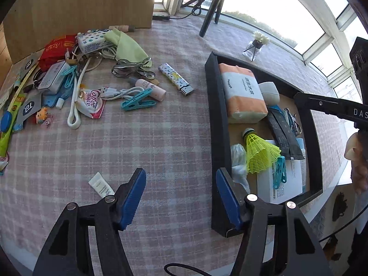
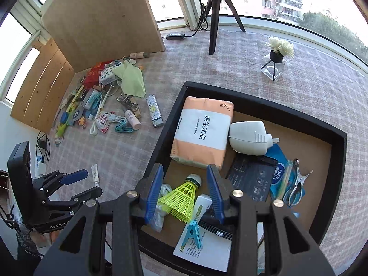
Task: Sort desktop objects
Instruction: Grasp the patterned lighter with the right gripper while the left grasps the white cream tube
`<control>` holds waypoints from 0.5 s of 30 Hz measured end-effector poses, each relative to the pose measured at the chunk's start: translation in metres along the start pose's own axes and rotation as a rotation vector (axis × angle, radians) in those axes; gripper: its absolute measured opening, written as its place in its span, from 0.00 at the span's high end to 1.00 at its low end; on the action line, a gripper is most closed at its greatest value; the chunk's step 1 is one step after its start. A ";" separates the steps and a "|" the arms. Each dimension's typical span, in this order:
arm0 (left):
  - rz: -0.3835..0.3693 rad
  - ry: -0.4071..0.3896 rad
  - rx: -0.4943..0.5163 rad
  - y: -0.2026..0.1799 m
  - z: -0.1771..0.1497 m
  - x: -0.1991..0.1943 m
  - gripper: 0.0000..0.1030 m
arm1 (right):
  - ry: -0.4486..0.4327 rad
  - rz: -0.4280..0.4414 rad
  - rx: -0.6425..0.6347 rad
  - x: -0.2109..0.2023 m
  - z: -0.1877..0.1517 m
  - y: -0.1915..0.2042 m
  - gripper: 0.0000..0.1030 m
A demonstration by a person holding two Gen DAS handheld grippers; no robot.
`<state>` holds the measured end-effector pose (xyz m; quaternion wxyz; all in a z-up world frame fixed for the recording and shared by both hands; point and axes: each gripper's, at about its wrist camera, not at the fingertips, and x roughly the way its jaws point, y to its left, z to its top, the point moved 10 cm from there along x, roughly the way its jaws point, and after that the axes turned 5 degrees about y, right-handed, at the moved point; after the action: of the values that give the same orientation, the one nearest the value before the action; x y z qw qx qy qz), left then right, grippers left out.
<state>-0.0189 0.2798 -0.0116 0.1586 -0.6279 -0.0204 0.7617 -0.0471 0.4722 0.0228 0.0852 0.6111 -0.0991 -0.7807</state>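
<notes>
A black tray (image 2: pixel 161 135) sits on the checked tablecloth and holds an orange tissue pack (image 2: pixel 202 133), a yellow shuttlecock (image 2: pixel 181 197), a white plug-shaped item (image 2: pixel 249 138), a teal clip (image 2: pixel 193 232) and packets. My right gripper (image 2: pixel 184 170) hangs open over the tray, with the shuttlecock below the gap and untouched. My left gripper (image 1: pixel 180 177) is open over bare cloth just left of the tray wall (image 1: pixel 214 115), with nothing between its blue pads. A small white tube (image 1: pixel 101 186) lies beside its left finger. A clutter pile (image 1: pixel 69 76) sits far left.
Near the pile lie a patterned lighter (image 1: pixel 176 79), a teal clip (image 1: pixel 138 102), a white USB cable (image 1: pixel 122 92) and a green cloth (image 1: pixel 128 46). A wooden board (image 2: pixel 103 16) stands behind them. A tripod (image 2: pixel 215 23) and a flower vase (image 2: pixel 276 62) stand by the window.
</notes>
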 end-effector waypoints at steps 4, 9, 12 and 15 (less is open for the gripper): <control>0.032 0.033 -0.087 0.037 -0.015 0.008 0.46 | 0.045 0.004 -0.083 0.027 0.021 0.032 0.62; 0.034 0.064 -0.171 0.062 -0.032 0.018 0.46 | 0.107 -0.009 -0.160 0.066 0.046 0.060 0.62; 0.030 0.077 -0.215 0.070 -0.038 0.025 0.48 | 0.147 -0.018 -0.192 0.090 0.058 0.073 0.62; 0.038 0.087 -0.239 0.074 -0.039 0.032 0.51 | 0.172 -0.052 -0.212 0.112 0.070 0.078 0.62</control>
<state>-0.0022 0.2118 -0.0668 0.0687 -0.6751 -0.0922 0.7287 -0.1408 0.3716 -0.0451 0.1373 0.6657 0.0075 -0.7335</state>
